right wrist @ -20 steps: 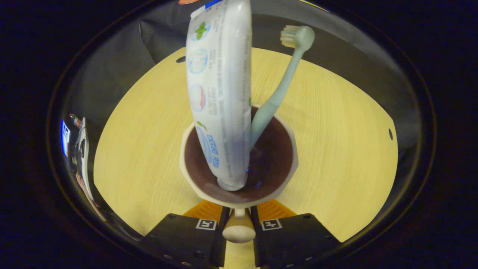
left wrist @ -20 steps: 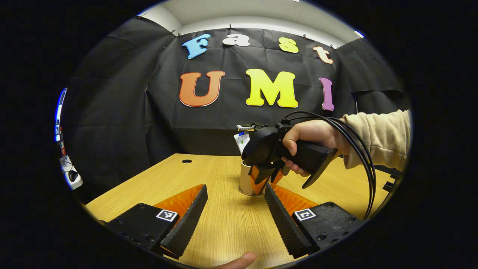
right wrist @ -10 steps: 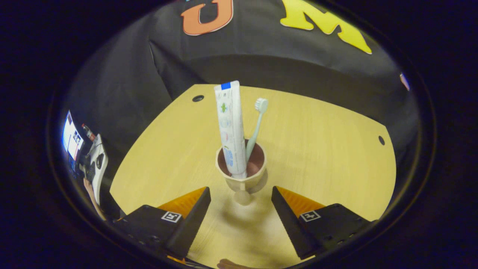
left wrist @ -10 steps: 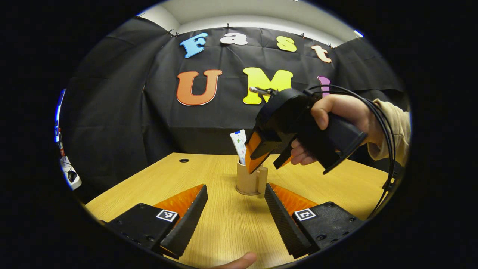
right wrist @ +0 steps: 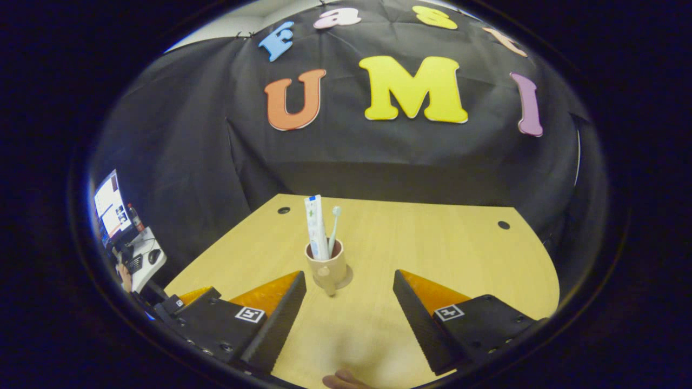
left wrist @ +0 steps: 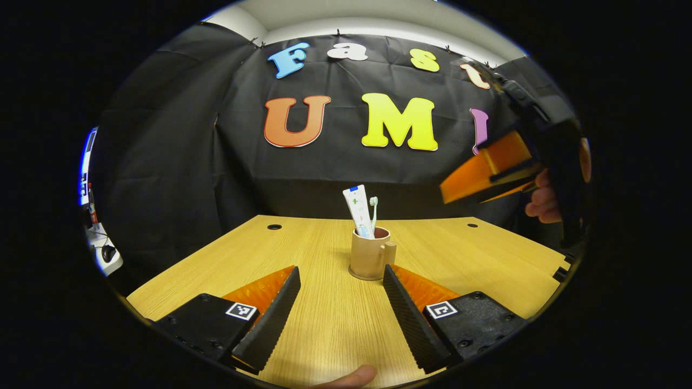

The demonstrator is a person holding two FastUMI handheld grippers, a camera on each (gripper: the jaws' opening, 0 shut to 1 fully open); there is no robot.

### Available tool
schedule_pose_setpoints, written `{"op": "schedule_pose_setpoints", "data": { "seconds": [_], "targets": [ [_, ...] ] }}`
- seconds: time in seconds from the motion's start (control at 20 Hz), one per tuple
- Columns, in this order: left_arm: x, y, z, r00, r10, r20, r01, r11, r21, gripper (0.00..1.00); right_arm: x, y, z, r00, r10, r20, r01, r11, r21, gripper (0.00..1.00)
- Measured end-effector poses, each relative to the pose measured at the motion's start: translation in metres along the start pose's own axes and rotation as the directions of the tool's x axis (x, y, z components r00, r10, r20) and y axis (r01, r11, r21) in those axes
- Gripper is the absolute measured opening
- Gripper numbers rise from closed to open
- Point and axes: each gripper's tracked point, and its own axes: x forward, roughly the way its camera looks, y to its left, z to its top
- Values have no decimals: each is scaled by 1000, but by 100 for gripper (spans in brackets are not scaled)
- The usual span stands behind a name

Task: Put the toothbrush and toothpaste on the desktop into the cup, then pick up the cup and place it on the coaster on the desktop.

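A beige cup (left wrist: 369, 258) stands upright mid-table with its handle on the right. It holds a white toothpaste tube (left wrist: 357, 210) and a pale green toothbrush (left wrist: 373, 207), both upright. A thin round disc, seemingly the coaster (right wrist: 347, 280), shows around the base of the cup (right wrist: 326, 263). My left gripper (left wrist: 341, 281) is open, low over the table, with the cup just beyond its fingertips. My right gripper (right wrist: 348, 286) is open and well back from the cup, whose handle points toward it. In the left gripper view the right gripper (left wrist: 489, 173) hangs high at the right, held by a hand (left wrist: 540, 202).
The wooden table (right wrist: 443, 254) has cable holes at its far left (right wrist: 284, 210) and far right (right wrist: 504, 225). Black cloth walls stand behind and to the left. A side desk with a monitor (right wrist: 111, 205) lies off the left edge.
My right gripper opened, let go of the cup's handle and drew back up and to the right. The cup stays standing on the table. My left gripper has barely moved.
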Motion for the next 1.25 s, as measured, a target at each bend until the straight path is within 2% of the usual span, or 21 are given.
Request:
{"op": "schedule_pose_setpoints", "data": {
  "seconds": [0.2, 0.35, 0.65, 0.95, 1.25],
  "targets": [
    [-25, -18, 18, 999, -11, 41, 11, 1000, 15, 98, -65, -27, -18, 985, -93, 147, 100, 994, -37, 96],
    [-47, -36, 27, 997, -37, 64, 35, 999, 31, 97, -115, -41, -26, 954, -150, 261, 155, 988, 1, 97],
    [-90, -51, 36, 994, -41, 98, 39, 999, 24, 97, -177, -51, -67, 920, -209, 333, 202, 978, 55, 96],
    [-107, -62, 45, 990, -57, 131, 53, 998, 38, 97, -191, -66, -87, 902, -232, 364, 213, 973, 94, 96],
    [-106, -70, 36, 991, -74, 110, 71, 997, 29, 97, -185, -74, -98, 905, -254, 341, 229, 967, 110, 96]
  ]
}}
